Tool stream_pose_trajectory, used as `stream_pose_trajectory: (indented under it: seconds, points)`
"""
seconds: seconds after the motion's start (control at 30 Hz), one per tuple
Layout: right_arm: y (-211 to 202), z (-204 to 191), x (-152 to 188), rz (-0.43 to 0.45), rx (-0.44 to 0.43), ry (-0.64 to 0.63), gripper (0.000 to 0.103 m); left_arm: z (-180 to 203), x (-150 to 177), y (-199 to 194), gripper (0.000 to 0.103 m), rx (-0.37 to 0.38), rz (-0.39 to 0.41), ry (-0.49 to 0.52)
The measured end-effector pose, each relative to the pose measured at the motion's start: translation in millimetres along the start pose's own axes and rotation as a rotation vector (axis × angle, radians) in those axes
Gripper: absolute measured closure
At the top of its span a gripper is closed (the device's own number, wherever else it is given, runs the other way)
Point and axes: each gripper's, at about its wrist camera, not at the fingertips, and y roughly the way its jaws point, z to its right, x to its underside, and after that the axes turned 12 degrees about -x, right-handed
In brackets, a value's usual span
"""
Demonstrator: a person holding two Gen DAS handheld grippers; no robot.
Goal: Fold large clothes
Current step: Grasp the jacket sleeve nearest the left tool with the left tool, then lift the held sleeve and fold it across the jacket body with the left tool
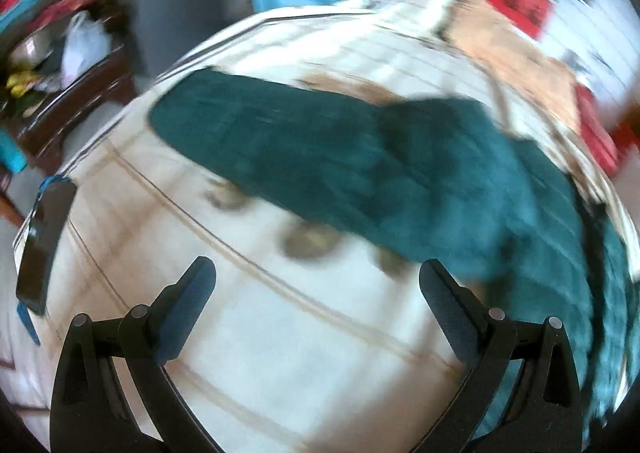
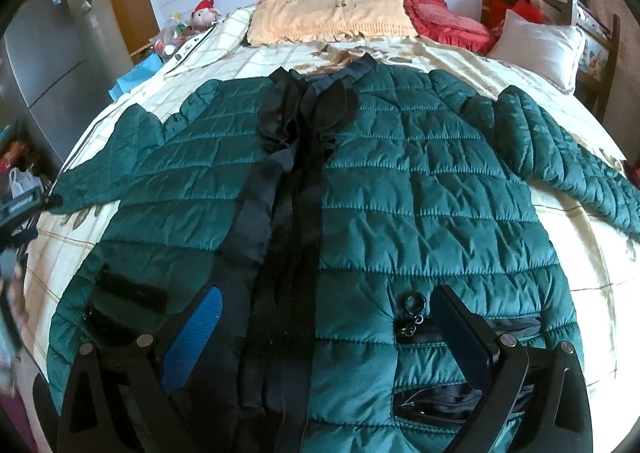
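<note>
A dark green quilted jacket point(image 2: 400, 189) lies spread front-up on a bed point(image 2: 568, 265), sleeves out to both sides, with a black front placket and collar point(image 2: 296, 157). My right gripper point(image 2: 326, 301) is open and empty above the jacket's lower front, near a zip pocket with a ring pull point(image 2: 414, 303). In the blurred left wrist view the jacket's left sleeve point(image 1: 280, 141) stretches across the sheet. My left gripper point(image 1: 316, 273) is open and empty over the bare sheet, just short of the sleeve's near edge.
A dark phone point(image 1: 44, 245) lies at the bed's left edge. Pillows lie at the head: a yellow one point(image 2: 328, 19), a red one point(image 2: 444, 23), a white one point(image 2: 536, 45). A grey fridge point(image 2: 44, 65) and a cluttered dark table point(image 1: 60, 93) stand left of the bed.
</note>
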Motion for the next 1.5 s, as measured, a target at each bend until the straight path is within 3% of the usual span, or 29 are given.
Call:
stream_pose_trajectory:
  seconds: [0.13,0.27,0.5,0.63,0.67,0.73,0.77,0.8,0.83,0.9,1.17,1.3,1.5]
  points:
    - [2.9,2.0,1.2,-0.018,0.012,0.002,0.0,-32.7,-33.6,42.6,0.001,-0.106,0.005,-0.065]
    - [6.3,5.4,-0.3,-0.034,0.025,0.007,0.0,-60.8,-58.8,73.5,0.001,-0.161,0.003,-0.129]
    - [17.7,7.6,-6.3,-0.07,0.036,0.015,0.0,-82.7,-83.8,114.8,0.005,-0.151,-0.03,-0.208]
    - [17.0,3.0,-10.0,-0.072,0.042,0.003,0.0,-91.6,-91.9,130.5,0.018,-0.111,-0.035,-0.266]
    - [16.0,1.3,-10.9,-0.07,0.043,-0.003,0.0,-90.5,-93.3,130.8,0.028,-0.1,-0.022,-0.274]
    - [16.4,-1.2,-12.4,-0.069,0.045,-0.012,0.0,-89.8,-96.4,132.7,0.037,-0.078,-0.01,-0.273]
    - [17.0,-2.5,-13.2,-0.07,0.048,-0.017,0.0,-89.5,-98.6,133.6,0.052,-0.07,-0.007,-0.269]
    - [17.9,-3.5,-13.5,-0.072,0.048,-0.019,0.0,-90.0,-99.8,133.1,0.073,-0.065,0.002,-0.263]
    - [19.3,-4.4,-13.2,-0.075,0.047,-0.019,0.0,-90.6,-101.2,132.1,0.08,-0.057,0.002,-0.26]
    - [21.5,-5.7,-12.4,-0.08,0.04,-0.017,0.0,-95.8,-101.9,123.1,0.087,-0.021,0.003,-0.281]
    - [18.3,-8.4,-10.6,-0.072,0.025,-0.026,0.0,-85.6,-95.2,47.5,0.089,0.104,0.124,-0.224]
    - [11.4,-9.0,-9.2,-0.055,0.009,-0.025,0.0,-57.8,-85.6,-0.2,0.089,0.189,0.169,-0.134]
    - [1.0,-1.8,-6.4,-0.04,-0.001,-0.011,0.0,-8.3,-68.7,-48.3,0.089,0.249,0.22,-0.033]
